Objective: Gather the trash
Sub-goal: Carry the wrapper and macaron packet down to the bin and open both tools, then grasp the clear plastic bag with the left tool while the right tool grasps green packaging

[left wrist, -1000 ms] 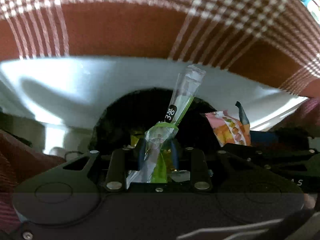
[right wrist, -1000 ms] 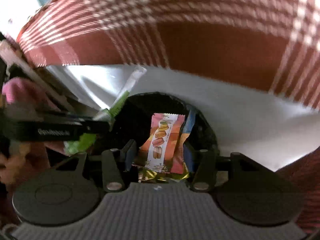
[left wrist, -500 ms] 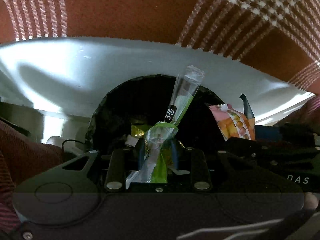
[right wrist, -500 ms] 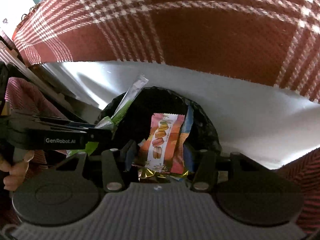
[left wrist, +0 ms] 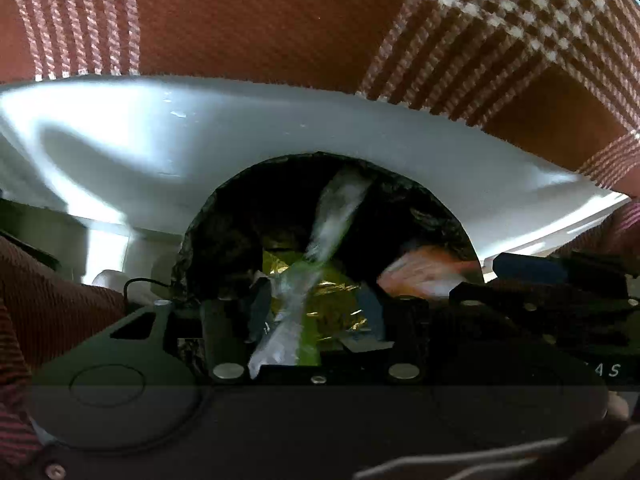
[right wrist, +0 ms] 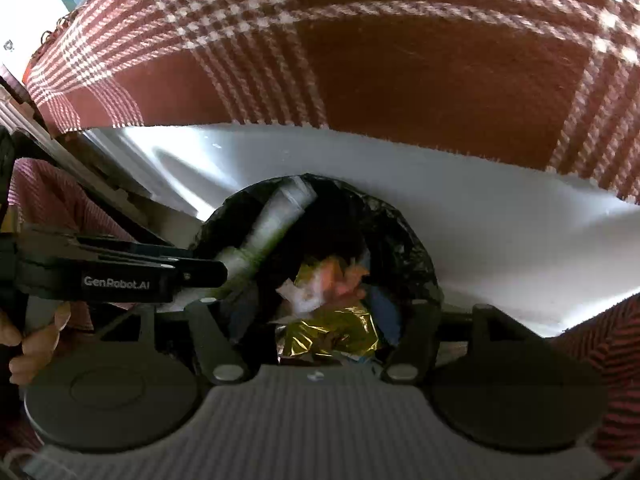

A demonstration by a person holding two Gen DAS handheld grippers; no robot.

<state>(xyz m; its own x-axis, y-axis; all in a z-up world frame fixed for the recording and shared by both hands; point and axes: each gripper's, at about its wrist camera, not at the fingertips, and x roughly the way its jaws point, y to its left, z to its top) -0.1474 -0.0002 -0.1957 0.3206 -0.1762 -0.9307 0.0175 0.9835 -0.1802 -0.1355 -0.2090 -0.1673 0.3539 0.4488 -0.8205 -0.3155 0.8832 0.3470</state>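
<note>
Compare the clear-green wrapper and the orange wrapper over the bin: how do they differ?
The clear-green wrapper is long and narrow with a green band; the orange wrapper is shorter and broader. The first lies between the left gripper's opening jaws, the second between the right gripper's. Both are blurred above the black-lined bin.

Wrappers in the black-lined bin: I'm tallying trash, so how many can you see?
3. A clear-and-green tube wrapper between the opening left gripper jaws, a blurred orange-pink snack packet falling, gold foil beneath. More may be hidden.
</note>
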